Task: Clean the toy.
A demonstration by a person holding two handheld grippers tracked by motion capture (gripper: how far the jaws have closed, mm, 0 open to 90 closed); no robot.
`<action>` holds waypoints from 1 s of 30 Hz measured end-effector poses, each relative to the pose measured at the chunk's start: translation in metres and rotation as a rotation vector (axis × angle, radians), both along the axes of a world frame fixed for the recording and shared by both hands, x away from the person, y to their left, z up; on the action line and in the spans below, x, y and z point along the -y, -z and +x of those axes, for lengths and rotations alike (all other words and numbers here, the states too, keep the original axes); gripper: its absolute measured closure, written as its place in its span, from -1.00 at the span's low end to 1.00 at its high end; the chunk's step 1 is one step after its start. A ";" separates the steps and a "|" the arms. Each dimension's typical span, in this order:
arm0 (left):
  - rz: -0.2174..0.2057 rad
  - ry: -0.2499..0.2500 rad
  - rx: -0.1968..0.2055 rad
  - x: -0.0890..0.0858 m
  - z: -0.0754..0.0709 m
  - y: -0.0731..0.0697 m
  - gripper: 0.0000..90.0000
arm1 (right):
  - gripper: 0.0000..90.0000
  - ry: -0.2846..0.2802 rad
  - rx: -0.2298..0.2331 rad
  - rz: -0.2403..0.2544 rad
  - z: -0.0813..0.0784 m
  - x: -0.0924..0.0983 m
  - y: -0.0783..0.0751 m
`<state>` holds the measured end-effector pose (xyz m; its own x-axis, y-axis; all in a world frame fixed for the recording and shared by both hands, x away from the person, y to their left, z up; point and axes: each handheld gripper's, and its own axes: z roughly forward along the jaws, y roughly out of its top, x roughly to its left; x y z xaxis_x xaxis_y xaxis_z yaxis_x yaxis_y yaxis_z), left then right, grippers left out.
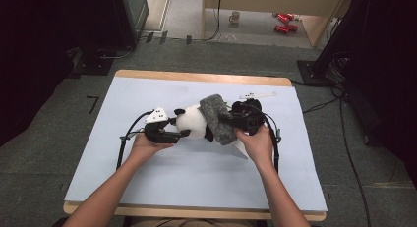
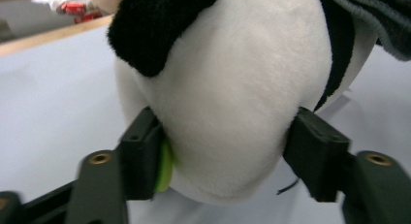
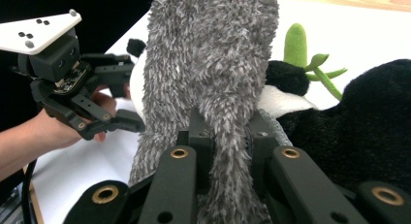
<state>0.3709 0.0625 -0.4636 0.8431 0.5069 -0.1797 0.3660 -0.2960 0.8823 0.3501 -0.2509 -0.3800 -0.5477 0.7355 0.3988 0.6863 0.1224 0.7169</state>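
plush panda (image 1: 193, 121) lies mid-table (image 1: 147, 187), soft, light, squashy. left gripper (image 1: 169, 130) clamps its white head; right gripper (image 3: 231, 136) pinches the fuzzy grey scarf (image 3: 213, 64). grip bulk, not fluff.

Overhead forward-down, gripper views close (perhaps blurred), sharing panda (image 1: 193, 122)

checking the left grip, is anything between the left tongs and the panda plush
Nothing visible. The left tongs sit directly on the white-and-black panda plush toy, its white body bulging between the two black jaws. The fuzzy grey knit scarf wraps it farther along, pinched by the right tongs.
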 end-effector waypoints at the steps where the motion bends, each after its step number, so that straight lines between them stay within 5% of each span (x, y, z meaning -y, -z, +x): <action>1: 0.000 -0.003 -0.009 -0.001 -0.001 -0.001 0.04 | 0.76 0.010 0.005 0.002 0.000 0.000 -0.001; 5: 0.018 -0.012 -0.077 -0.001 -0.005 -0.007 0.35 | 0.77 0.011 0.003 0.022 -0.001 -0.002 -0.005; 12: 0.014 -0.062 -0.237 -0.007 -0.014 -0.023 0.42 | 0.77 -0.028 0.047 0.061 -0.012 -0.016 -0.026; 17: 0.021 -0.119 -0.229 -0.004 -0.036 -0.030 0.41 | 0.77 -0.074 0.077 0.077 -0.021 -0.037 -0.034; 22: -0.002 -0.170 -0.206 0.002 -0.044 -0.028 0.38 | 0.76 -0.096 0.050 0.051 -0.022 -0.062 -0.016; 25: 0.068 -0.184 -0.150 0.005 -0.046 -0.025 0.37 | 0.73 -0.089 0.035 0.038 -0.018 -0.069 0.005; 30: 0.066 -0.181 -0.161 0.003 -0.041 -0.023 0.37 | 0.74 -0.088 0.069 -0.047 -0.014 -0.064 0.011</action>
